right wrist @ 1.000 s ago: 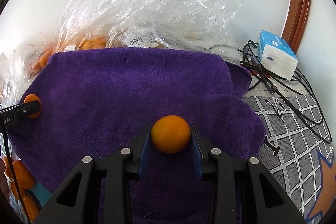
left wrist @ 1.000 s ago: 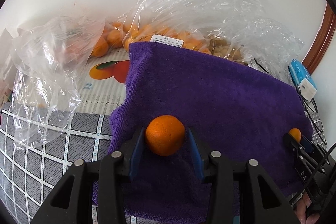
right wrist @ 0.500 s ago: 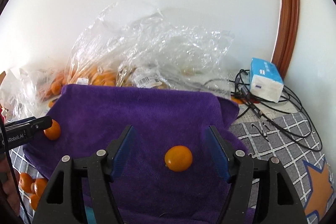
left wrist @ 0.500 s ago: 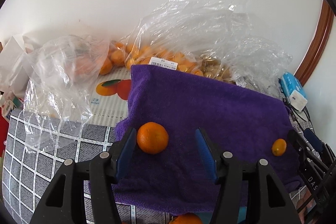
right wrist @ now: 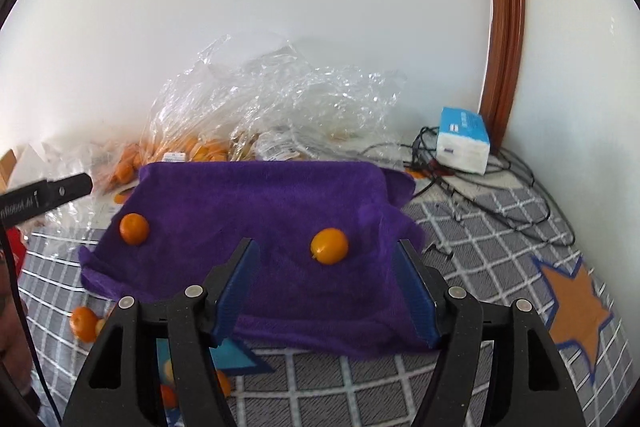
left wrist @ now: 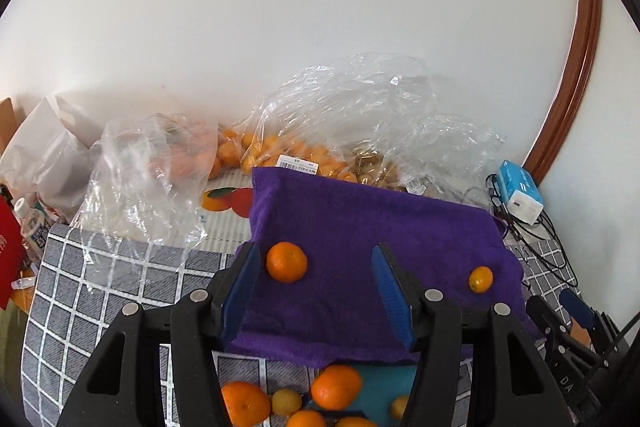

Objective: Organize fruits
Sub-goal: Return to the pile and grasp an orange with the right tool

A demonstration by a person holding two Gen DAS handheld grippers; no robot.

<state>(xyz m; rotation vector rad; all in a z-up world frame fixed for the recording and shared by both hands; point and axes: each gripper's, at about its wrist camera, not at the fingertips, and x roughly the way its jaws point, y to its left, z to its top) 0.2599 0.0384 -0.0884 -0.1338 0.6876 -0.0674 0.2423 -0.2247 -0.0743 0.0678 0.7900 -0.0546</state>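
A purple towel (left wrist: 360,247) lies over a raised base on the table; it also shows in the right wrist view (right wrist: 260,211). A darker orange tangerine (left wrist: 287,261) rests on its left part, also seen from the right wrist (right wrist: 135,228). A smaller yellow-orange fruit (left wrist: 480,279) rests on its right part, also in the right wrist view (right wrist: 329,245). My left gripper (left wrist: 316,285) is open and empty, above and behind the tangerine. My right gripper (right wrist: 326,285) is open and empty, above and behind the yellow-orange fruit.
Clear plastic bags of oranges (left wrist: 288,151) lie behind the towel against the wall. Several loose oranges (left wrist: 336,387) lie on the checked cloth in front of the towel. A blue-white tissue pack (right wrist: 464,141) and black cables (right wrist: 500,195) sit at the right.
Both grippers opened and let go of their fruits on the towel, then pulled back and up. The fruits stay where they were set.
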